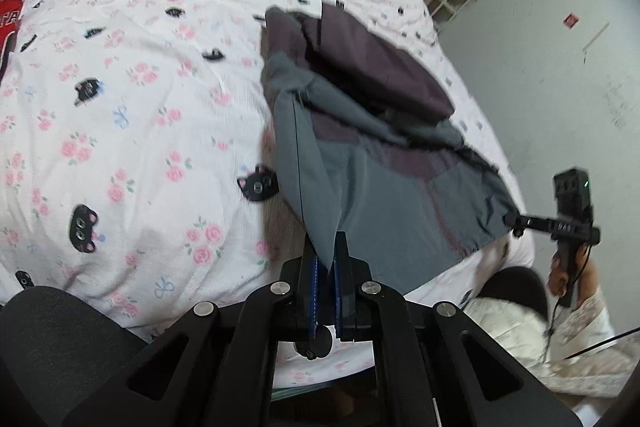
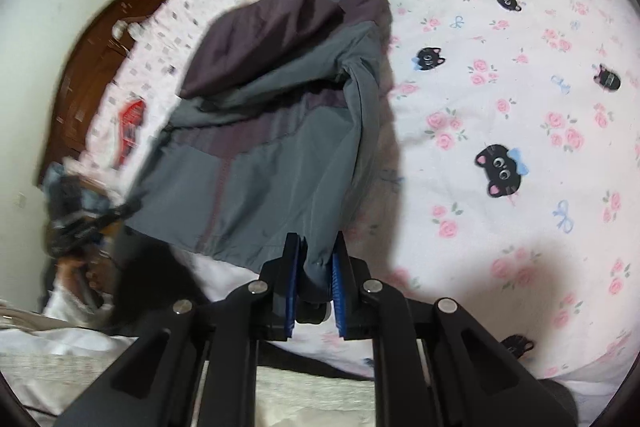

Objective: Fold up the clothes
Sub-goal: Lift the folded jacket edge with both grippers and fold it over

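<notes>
A grey jacket [image 1: 380, 195] with dark purple panels lies on the bed, its near hem lifted off the sheet. My left gripper [image 1: 326, 247] is shut on one grey hem corner, which is pinched thin between the blue pads. In the right wrist view my right gripper [image 2: 318, 247] is shut on the other hem corner of the jacket [image 2: 272, 167], with bunched fabric between its pads. The right gripper [image 1: 516, 221] also shows at the jacket's right edge in the left wrist view. The left gripper [image 2: 128, 207] appears blurred at the jacket's left edge.
A pink bedsheet [image 1: 120, 107] printed with roses and black cats covers the bed. A red garment [image 1: 10, 23] lies at the far left edge. A hand [image 1: 568, 279] in a white sleeve holds the right gripper. A wooden headboard [image 2: 80, 79] stands beyond the bed.
</notes>
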Demonstrator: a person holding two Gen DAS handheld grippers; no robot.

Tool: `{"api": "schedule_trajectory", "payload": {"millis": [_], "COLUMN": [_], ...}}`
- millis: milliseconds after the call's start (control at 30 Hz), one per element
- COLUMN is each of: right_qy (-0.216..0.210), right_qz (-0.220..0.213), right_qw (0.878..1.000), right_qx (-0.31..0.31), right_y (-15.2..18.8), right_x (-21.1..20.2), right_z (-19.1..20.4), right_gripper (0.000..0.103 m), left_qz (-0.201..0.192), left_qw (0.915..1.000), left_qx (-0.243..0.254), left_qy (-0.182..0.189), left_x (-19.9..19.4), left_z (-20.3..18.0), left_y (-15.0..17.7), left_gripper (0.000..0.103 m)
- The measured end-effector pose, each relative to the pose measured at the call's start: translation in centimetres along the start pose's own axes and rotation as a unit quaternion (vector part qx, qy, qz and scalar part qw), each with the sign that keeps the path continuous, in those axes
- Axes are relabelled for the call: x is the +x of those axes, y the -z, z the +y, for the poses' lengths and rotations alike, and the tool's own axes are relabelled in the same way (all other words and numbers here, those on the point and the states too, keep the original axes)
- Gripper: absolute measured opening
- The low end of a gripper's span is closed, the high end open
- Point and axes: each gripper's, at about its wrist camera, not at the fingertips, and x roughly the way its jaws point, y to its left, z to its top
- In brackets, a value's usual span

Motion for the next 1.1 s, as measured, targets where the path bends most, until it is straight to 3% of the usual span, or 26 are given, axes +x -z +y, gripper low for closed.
{"api": "schedule_trajectory", "payload": {"millis": [167,300,600,833,1100], "right_qy": [-0.066,-0.092,-0.090,-0.091,-0.089], "right_qz": [-0.010,-0.029,-0.062,-0.079,-0.078], "right_qw": [0.998,0.995,0.994,0.992,0.989], "right_qx": [0.015,0.020,0.015,0.037,0.085], "right_y": [0.1,-0.9,-6.5,-12.0,-18.4], "right_x": [-1.3,-2.4,-3.8,-3.6,-0.4], "right_z": [-0.1,-0.1,1.0,0.3,-2.8], "right_gripper": [0.014,0.014,0.014,0.014,0.014], "left_qz": [-0.030,-0.048,-0.070,-0.061,-0.010], "left_qw": [0.9995,0.9988,0.9967,0.9971,0.9978], "left_qx": [0.004,0.007,0.033,0.026,0.009], "left_qy": [0.004,0.006,-0.026,-0.038,-0.065], "left_x": [-2.3,-3.3,-2.7,0.4,6.8], "left_z": [-0.3,-0.4,-1.3,-1.0,0.3], "left_y": [-1.7,-3.8,-10.1,-15.8,-21.8], "left_gripper": [0.005,0.005,0.005,0.005,0.005]}}
